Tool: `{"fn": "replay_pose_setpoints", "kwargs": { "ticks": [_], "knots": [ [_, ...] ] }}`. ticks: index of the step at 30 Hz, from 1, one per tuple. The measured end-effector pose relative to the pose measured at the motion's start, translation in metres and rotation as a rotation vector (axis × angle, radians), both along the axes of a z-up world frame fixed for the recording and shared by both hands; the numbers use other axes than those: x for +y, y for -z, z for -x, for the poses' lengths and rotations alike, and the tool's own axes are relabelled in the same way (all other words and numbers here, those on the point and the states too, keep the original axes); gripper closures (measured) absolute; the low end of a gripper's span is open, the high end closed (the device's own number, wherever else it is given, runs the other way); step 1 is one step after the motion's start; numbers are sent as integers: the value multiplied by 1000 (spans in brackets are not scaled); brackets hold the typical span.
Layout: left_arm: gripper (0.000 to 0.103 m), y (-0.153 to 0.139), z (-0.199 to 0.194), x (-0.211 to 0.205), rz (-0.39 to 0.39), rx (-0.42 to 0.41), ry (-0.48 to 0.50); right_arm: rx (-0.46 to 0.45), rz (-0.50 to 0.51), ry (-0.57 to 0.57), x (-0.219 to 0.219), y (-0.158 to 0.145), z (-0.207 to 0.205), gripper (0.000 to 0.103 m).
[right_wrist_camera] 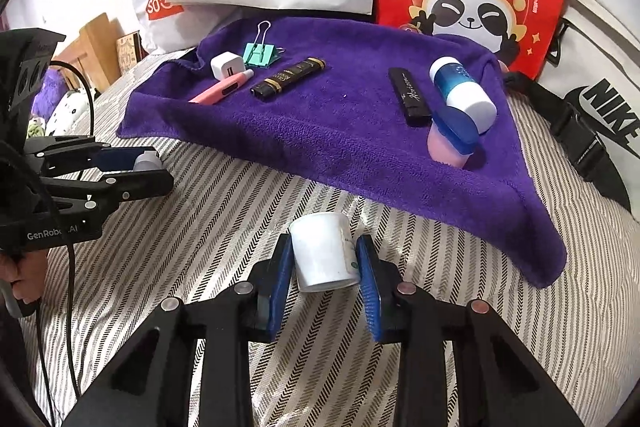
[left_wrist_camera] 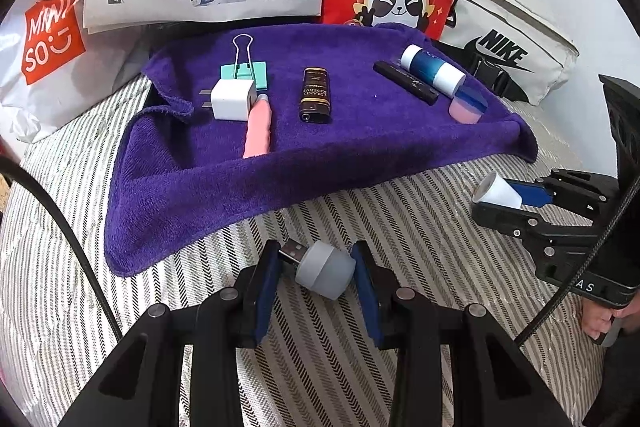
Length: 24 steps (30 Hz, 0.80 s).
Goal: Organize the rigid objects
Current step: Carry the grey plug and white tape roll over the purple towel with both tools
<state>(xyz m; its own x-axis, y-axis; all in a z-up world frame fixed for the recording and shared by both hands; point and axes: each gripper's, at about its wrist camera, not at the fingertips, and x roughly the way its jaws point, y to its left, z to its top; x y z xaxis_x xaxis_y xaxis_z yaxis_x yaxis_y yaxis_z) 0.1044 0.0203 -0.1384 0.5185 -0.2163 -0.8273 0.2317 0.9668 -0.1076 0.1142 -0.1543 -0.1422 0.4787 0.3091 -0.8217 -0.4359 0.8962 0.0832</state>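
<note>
L tongs (left_wrist_camera: 316, 267) pinch grey USB plug (left_wrist_camera: 320, 265), R tongs (right_wrist_camera: 324, 259) pinch white cup (right_wrist_camera: 324, 253), both over striped bed (left_wrist_camera: 360, 227) near purple towel (left_wrist_camera: 240, 171).

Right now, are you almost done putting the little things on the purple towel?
Nearly. The charger plug, pink pen, lighter and others already lie on the purple towel. The left claw holds a grey USB light; the right claw holds a white cap. Both still need placing.
</note>
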Motion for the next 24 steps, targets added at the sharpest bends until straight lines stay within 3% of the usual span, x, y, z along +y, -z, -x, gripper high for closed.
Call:
{"fn": "replay_pose_setpoints", "kwargs": {
  "ticks": [7,12,18,24],
  "knots": [
    [68,-8,-1,4,29,1,-8,-16,-14,3,-19,-21,3,71],
    [68,-27,2,7,102,-17,-4,-51,-38,8,-31,-44,0,71],
    [68,-54,-3,12,63,-48,-5,-98,-52,-9,-33,-78,-29,72],
    [68,-84,-35,14,36,-75,8,-155,-58,-8,-25,-106,-69,73]
  ]
}}
